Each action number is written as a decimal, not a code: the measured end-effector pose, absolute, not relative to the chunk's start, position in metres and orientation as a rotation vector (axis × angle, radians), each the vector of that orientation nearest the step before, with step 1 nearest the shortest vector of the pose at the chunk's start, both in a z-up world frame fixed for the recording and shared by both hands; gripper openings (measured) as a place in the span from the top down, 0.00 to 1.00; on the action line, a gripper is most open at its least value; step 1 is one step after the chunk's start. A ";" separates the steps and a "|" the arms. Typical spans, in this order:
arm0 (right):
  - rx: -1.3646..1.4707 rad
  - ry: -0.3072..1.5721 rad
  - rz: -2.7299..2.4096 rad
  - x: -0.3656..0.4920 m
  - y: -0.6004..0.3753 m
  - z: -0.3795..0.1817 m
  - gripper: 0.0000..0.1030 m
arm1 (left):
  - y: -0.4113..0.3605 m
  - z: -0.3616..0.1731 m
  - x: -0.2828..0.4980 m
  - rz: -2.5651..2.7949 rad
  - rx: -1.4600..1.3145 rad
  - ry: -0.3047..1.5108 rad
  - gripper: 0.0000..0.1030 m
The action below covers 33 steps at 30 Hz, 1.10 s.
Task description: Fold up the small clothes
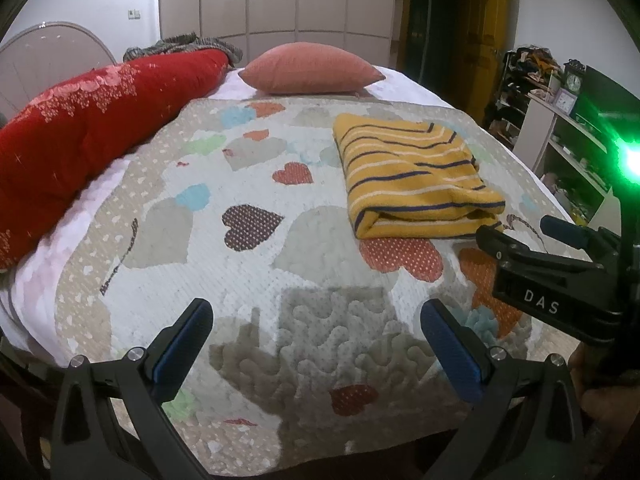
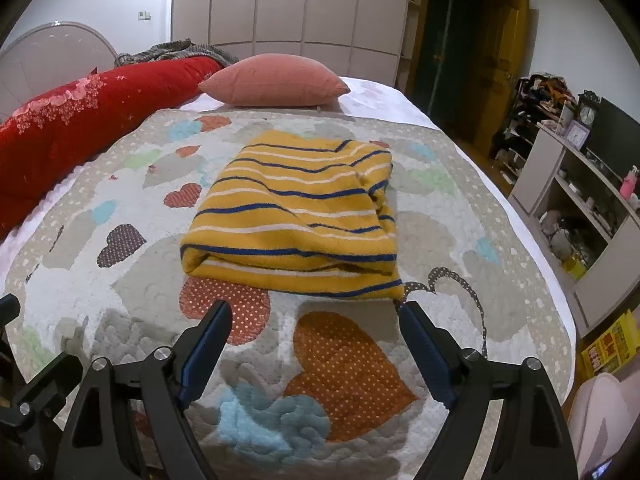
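Note:
A yellow garment with blue and white stripes (image 1: 416,176) lies folded into a compact rectangle on the heart-patterned quilt (image 1: 248,264). In the right wrist view the folded garment (image 2: 296,216) sits just beyond my right gripper (image 2: 316,312), which is open and empty above the quilt (image 2: 340,360). My left gripper (image 1: 316,312) is open and empty over bare quilt, left of and nearer than the garment. The right gripper's body (image 1: 560,268) shows at the right edge of the left wrist view.
A pink cushion (image 2: 276,80) and a red bolster (image 2: 80,120) lie at the far and left sides of the bed. A shelf unit with clutter (image 2: 580,208) stands to the right, past the bed's edge. Wardrobe doors (image 2: 288,4) line the back wall.

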State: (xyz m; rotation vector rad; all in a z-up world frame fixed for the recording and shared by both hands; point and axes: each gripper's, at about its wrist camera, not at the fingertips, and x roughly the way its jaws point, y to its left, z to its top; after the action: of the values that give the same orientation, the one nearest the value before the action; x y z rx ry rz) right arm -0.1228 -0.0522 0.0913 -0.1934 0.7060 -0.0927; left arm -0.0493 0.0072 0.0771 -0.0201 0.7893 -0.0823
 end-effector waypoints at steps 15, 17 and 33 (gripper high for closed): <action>-0.237 0.692 -0.108 -0.126 -0.046 0.089 0.12 | 0.007 0.072 -0.050 -0.066 0.002 0.794 0.00; -0.238 0.693 -0.108 -0.126 -0.046 0.089 0.12 | 0.006 0.071 -0.050 -0.063 0.004 0.796 0.00; -0.257 0.687 -0.100 -0.128 -0.044 0.086 0.11 | 0.009 0.069 -0.049 -0.047 0.016 0.795 0.00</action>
State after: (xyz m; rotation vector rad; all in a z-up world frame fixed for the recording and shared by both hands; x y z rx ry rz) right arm -0.1277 -0.0438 0.0864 -0.2573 0.6866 -0.1002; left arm -0.0493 0.0090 0.0687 0.0163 0.7950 -0.0472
